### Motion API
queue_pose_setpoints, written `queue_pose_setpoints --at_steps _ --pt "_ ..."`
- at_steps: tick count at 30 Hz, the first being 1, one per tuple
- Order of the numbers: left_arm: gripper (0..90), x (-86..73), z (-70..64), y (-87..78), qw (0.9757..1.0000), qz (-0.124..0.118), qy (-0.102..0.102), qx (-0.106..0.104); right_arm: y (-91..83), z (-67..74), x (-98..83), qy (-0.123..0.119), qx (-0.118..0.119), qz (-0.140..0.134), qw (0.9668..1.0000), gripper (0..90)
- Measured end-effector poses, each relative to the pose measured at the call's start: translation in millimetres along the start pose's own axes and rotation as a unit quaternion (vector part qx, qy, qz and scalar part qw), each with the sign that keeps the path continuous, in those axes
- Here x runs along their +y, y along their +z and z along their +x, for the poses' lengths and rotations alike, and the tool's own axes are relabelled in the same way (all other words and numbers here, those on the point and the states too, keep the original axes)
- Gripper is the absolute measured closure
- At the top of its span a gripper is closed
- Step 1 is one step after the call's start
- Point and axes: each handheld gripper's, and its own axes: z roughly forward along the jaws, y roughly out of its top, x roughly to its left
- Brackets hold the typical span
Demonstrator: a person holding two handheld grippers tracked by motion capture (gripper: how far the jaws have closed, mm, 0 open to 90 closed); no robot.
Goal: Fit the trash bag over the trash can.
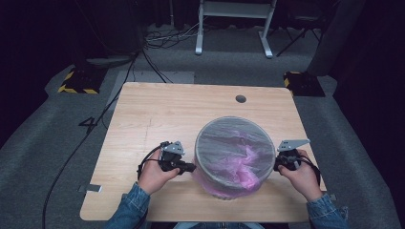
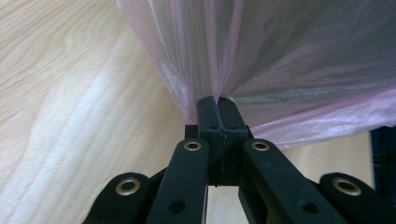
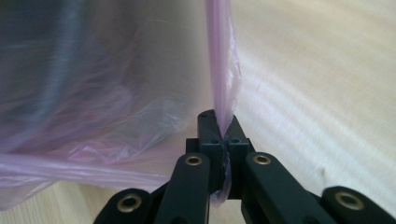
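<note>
Pink film of a bag [image 1: 248, 160] drapes over a round bin [image 1: 232, 125] on the wooden table [image 1: 157, 114], near its front edge. The left gripper [image 1: 190, 167] pinches the bag at the bin's left side [image 2: 205, 70]. The right gripper [image 1: 277, 164] pinches a fold [image 3: 220, 84] at the right side.

High view: the table [image 1: 157, 114] is evenly and softly lit from above. The surroundings fall off to near black at the upper left, upper right and right edge of the frame. Shadows on the tabletop are faint. Detail is soft and slightly grainy.

Left gripper view: bright and diffuse, with a pale sheen on the wood at lower left. The pink plastic bag [image 2: 299, 60] is slightly soft.

Right gripper view: the left half is blurred and dim, and the wood at right is washed out.
</note>
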Motion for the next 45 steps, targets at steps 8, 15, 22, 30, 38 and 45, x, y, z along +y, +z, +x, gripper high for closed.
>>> queue_pose_setpoints --at_steps 8,15,22,30,38,45 --pt "90.0 7.6 7.7 -1.4 0.9989 -0.041 -0.013 0.019 3.2 8.6 -19.5 -0.001 0.026 0.046 0.9986 89.8" --pt "90.0 0.0 12.9 25.3 0.9986 0.043 -0.031 0.001 -24.5 3.1 -7.0 -0.001 0.000 -0.034 0.9994 87.7" --pt "90.0 -3.1 0.8 22.7 0.9977 0.064 -0.020 -0.009 -17.6 -14.7 -11.9 0.046 -0.003 -0.057 0.9973 89.9" --pt "36.1 4.0 -17.2 -10.0 0.9987 -0.040 0.032 0.006 -1.9 -10.6 -17.2 0.046 -0.025 0.028 0.9982 86.5" --pt "21.9 20.7 -55.2 -28.0 0.9907 -0.086 0.105 0.003 -48.3 0.8 -25.4 0.021 -0.042 -0.079 0.9958 30.8" --pt "32.1 26.0 -62.5 -23.5 0.9906 -0.067 0.118 0.014 -63.6 43.5 -0.8 -0.101 0.027 -0.116 0.9878 20.4"
